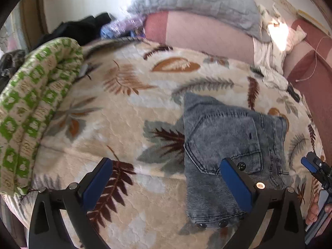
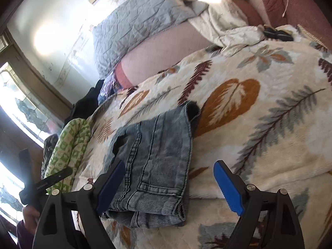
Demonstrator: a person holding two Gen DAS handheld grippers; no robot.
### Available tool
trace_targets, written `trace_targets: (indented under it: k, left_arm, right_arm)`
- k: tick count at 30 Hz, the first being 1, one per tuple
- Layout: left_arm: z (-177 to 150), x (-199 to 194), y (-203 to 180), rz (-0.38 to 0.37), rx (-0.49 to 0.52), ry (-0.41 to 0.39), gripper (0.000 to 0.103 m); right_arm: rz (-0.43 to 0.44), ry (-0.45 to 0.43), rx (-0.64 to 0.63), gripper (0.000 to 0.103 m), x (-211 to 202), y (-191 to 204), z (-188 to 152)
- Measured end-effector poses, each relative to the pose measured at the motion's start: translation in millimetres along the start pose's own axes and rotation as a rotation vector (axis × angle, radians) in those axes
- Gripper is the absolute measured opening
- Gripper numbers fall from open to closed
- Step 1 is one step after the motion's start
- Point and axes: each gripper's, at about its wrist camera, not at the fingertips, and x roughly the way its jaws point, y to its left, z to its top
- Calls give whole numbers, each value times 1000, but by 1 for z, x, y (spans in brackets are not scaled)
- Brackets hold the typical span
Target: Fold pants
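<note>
The pants [image 1: 226, 145] are lying folded into a compact denim bundle on the bed [image 1: 124, 112], lower right of the left view. I am holding my left gripper [image 1: 172, 184] and right gripper [image 2: 170, 188] apart, gripping nothing; folding looks essentially finished.

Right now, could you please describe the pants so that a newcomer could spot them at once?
Find the bed's cream blanket printed with leaves. The pants lie on it near the front edge, folded into a compact bundle. They are the only faded blue denim there, with a stitched pocket and dark buttons.
</note>
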Motion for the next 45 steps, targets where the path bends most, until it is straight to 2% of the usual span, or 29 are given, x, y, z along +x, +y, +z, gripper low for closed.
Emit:
trace_targets:
  k: [8, 16, 21, 25, 29, 31, 37, 39, 41, 43, 45]
  left_arm:
    - [3, 37, -10, -90, 18, 85, 103]
    - [7, 56, -21, -238, 59, 113, 103]
    - [5, 65, -29, -305, 86, 127, 103]
    - [3, 77, -31, -328, 65, 173, 103]
    - [1, 87, -31, -374, 19, 221, 103]
    - [0, 90, -30, -393, -3, 226, 103]
    - [-5, 92, -34, -422, -17, 215, 103]
    - [-6, 91, -34, -428, -17, 208, 103]
    - [-6, 91, -34, -434, -12, 200, 102]
    - [-7, 89, -34, -439, -10, 193, 102]
    - [-8, 87, -35, -443, -2, 184, 98]
  right_arm:
    - [2, 70, 18, 89, 29, -3, -3]
    - [23, 109, 65, 89, 53, -11, 1]
    - [29, 153, 66, 89, 68, -9, -2]
    - [32, 181, 63, 89, 77, -7, -5]
    - [70, 215, 66, 89, 86, -4, -8]
    - [73, 222, 62, 89, 91, -2, -8]
    - [166, 249, 111, 90, 106, -9, -1]
    - [182, 251, 122, 88, 107, -10, -1]
    - [183, 250, 129, 80, 107, -11, -1]
    - [177, 251, 138, 65, 107, -14, -1]
    - [175, 251, 152, 59, 107, -17, -1]
